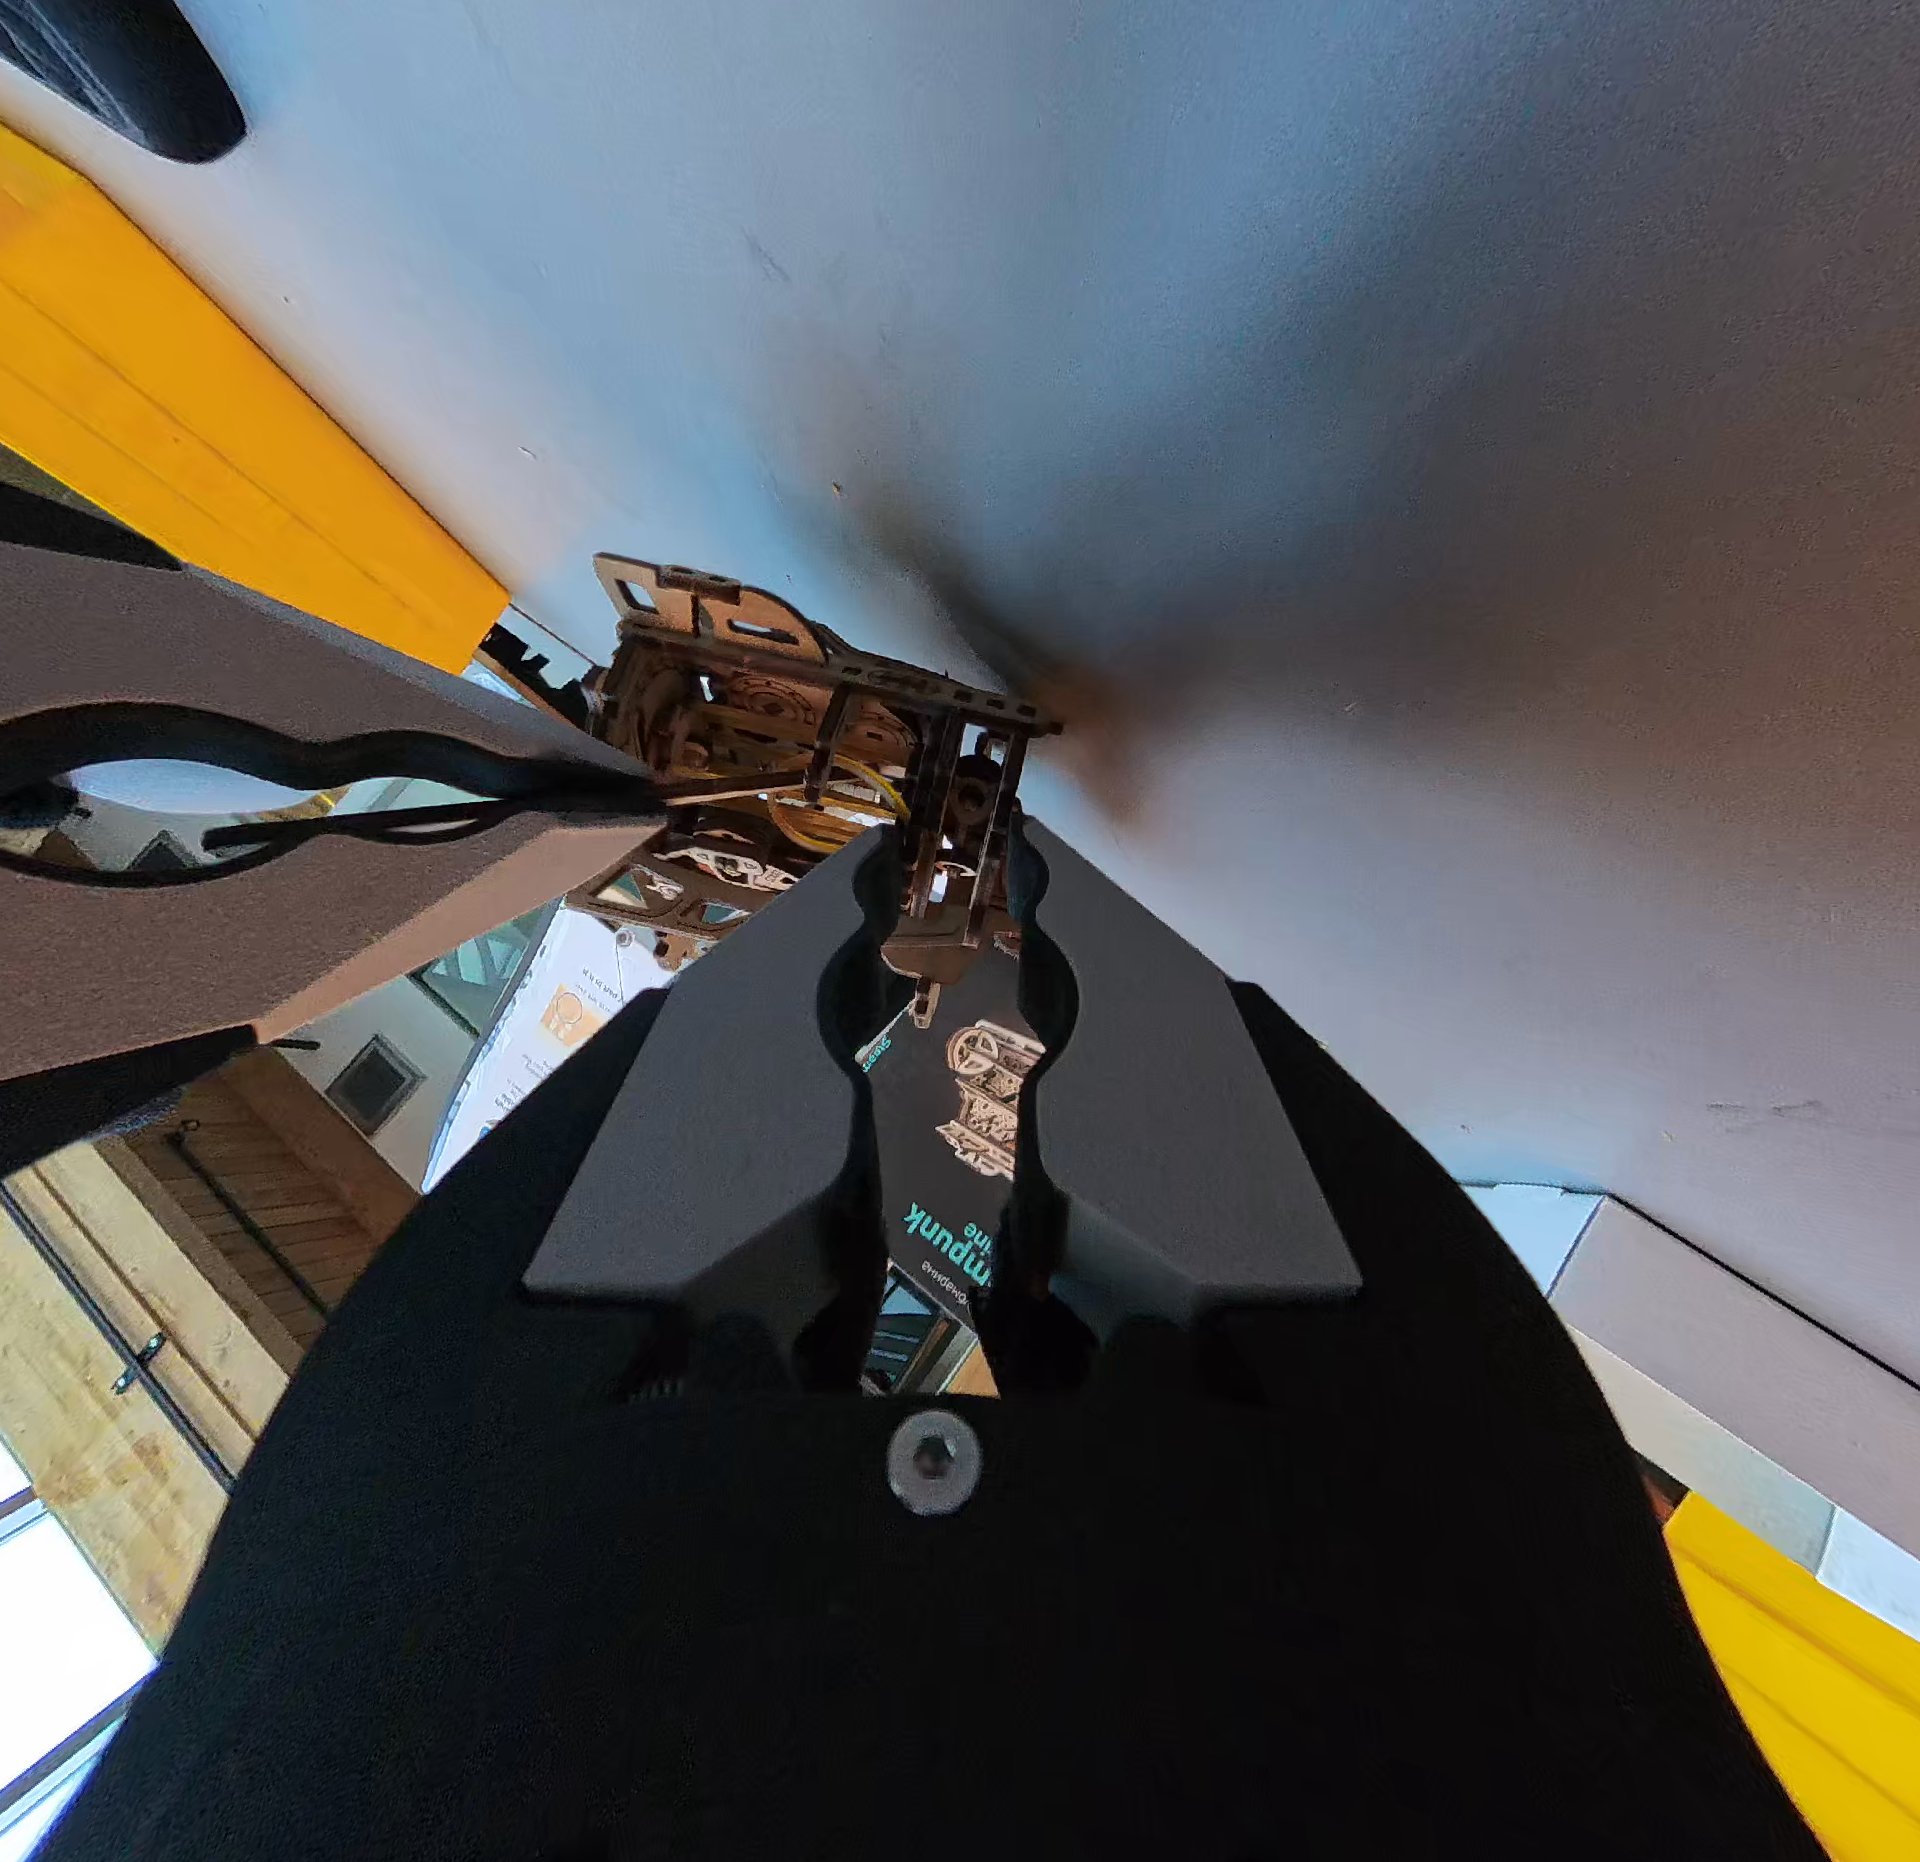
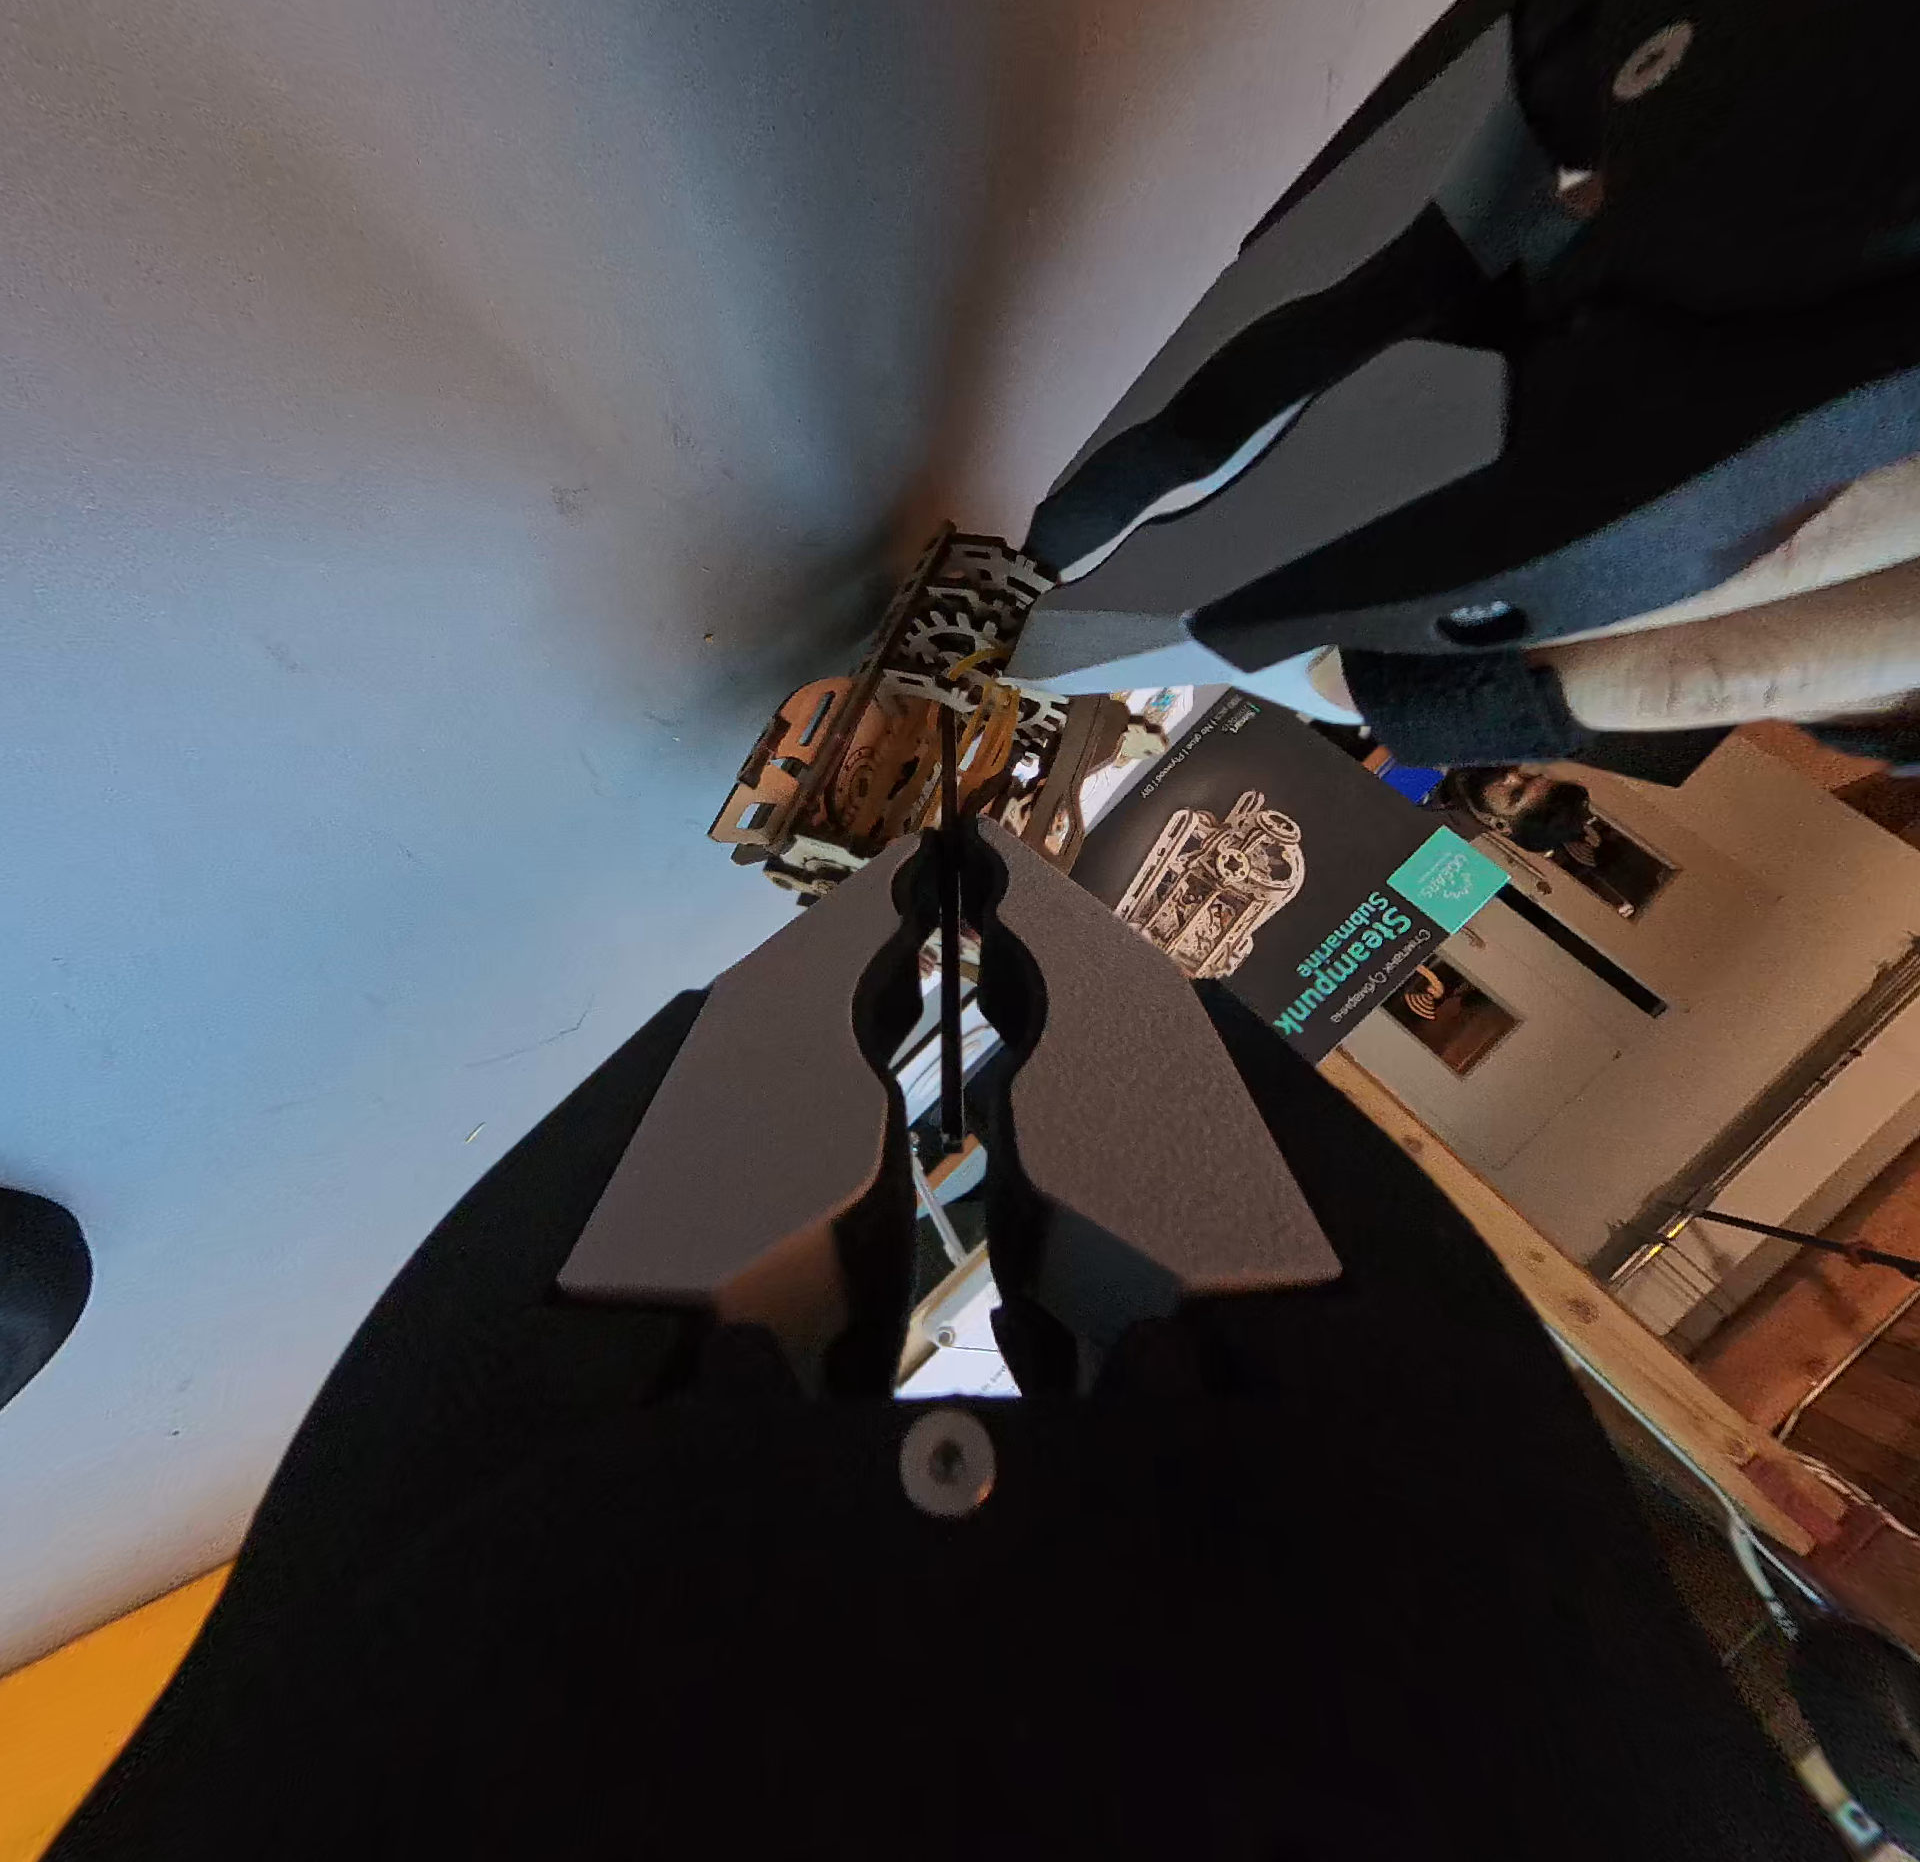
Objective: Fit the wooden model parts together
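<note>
Plywood, laser-cut and half built, the wooden model [image 1: 831, 732] hangs above the pale table [image 1: 1351, 358], held at one end between the fingertips of the left gripper [image 1: 951, 856], which pinch a dark upright frame of it. From the right gripper [image 2: 948, 856] the model lies straight ahead, just past the tips. That gripper's fingers are pressed together on a thin black rod [image 2: 951, 981], whose long axis runs along the fingers and points into the model's side, near the yellow rubber bands [image 2: 982, 711] and a toothed gear. Seen from the left wrist, the rod comes in crosswise from the left, roughly square to the left gripper's own line. So the coming push, I judge, goes along the rod's length (any tilt could jam it). A dark printed box [image 2: 1278, 877] stands behind the model
</note>
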